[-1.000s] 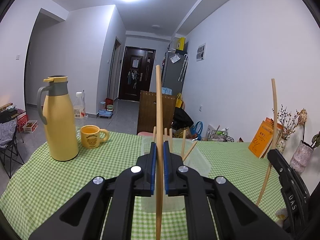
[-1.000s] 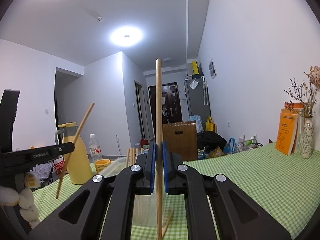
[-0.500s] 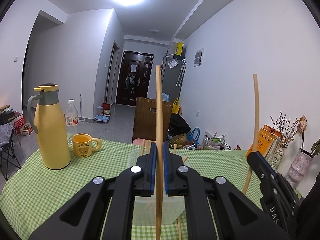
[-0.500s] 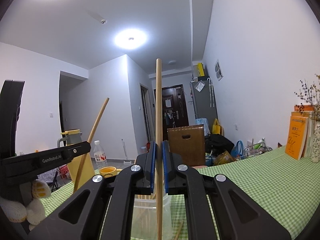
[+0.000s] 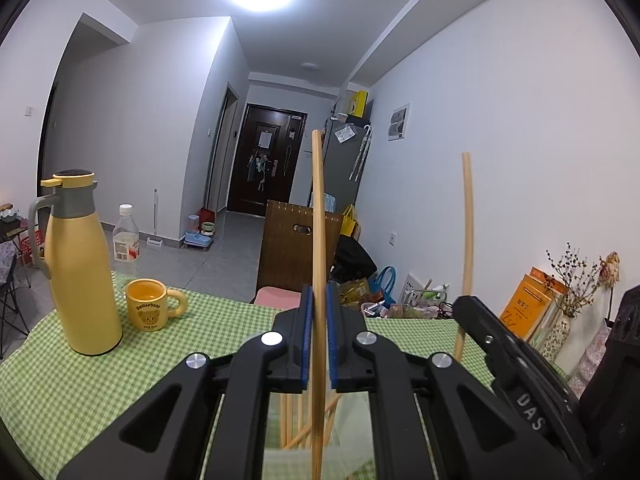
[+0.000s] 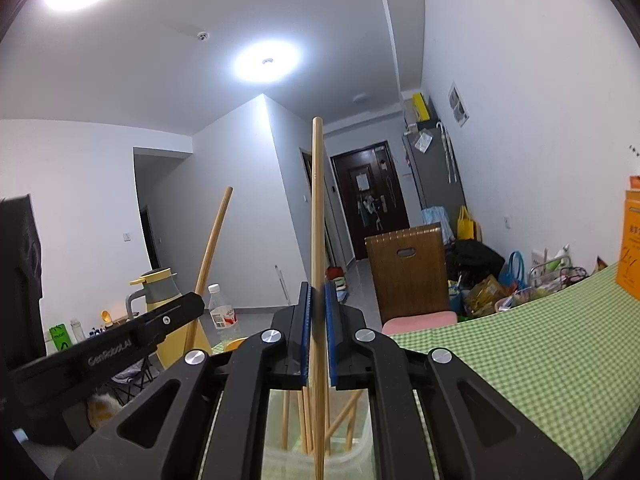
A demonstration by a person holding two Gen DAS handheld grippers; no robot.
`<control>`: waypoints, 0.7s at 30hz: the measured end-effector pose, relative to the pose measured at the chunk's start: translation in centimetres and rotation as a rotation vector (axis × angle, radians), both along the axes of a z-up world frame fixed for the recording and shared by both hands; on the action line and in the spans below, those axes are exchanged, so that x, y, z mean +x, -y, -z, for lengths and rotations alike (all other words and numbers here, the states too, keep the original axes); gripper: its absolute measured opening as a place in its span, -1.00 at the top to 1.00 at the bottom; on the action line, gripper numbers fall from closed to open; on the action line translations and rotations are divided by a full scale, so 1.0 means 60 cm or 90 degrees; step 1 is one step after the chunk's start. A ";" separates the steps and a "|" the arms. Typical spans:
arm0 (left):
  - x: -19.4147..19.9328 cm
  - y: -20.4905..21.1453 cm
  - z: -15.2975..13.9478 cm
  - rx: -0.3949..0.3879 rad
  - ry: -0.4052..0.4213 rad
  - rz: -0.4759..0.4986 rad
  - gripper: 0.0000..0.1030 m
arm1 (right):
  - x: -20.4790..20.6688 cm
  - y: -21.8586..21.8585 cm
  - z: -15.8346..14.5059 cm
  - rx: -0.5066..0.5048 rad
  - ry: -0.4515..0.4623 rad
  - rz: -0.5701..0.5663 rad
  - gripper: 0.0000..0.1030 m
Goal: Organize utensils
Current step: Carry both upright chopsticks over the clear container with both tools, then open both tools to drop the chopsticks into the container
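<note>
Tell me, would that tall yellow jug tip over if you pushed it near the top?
Probably. The yellow jug stands tall on a narrow base, so a high push may topple it. The soft checked tablecloth could let it wobble. How full it is cannot be seen.

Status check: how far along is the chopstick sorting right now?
Done: several chopsticks stand in the clear container. In hand: left gripper and right gripper each clamp one upright chopstick. Left: putting both away; I see no other loose utensils.

A: Chopsticks? 
B: One pale wooden chopstick (image 5: pixel 319 264) upright, pinched between the left jaws; a second chopstick (image 6: pixel 318 264) likewise in the right.
A: Others?
B: Several chopsticks leaning in the clear container (image 6: pixel 320 456) below the jaws.
</note>
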State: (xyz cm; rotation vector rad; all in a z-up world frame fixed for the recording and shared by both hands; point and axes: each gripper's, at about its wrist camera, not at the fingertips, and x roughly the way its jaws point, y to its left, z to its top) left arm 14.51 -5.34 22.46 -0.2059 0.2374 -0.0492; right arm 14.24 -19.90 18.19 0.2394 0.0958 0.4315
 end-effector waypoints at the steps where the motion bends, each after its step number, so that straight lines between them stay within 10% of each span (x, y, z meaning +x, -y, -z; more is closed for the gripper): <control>1: 0.009 -0.002 0.002 -0.005 0.000 0.002 0.92 | 0.009 -0.004 -0.001 -0.001 -0.003 0.001 0.87; 21: 0.115 -0.038 0.130 0.028 -0.039 -0.004 0.92 | 0.099 -0.052 0.081 -0.056 -0.091 0.004 0.86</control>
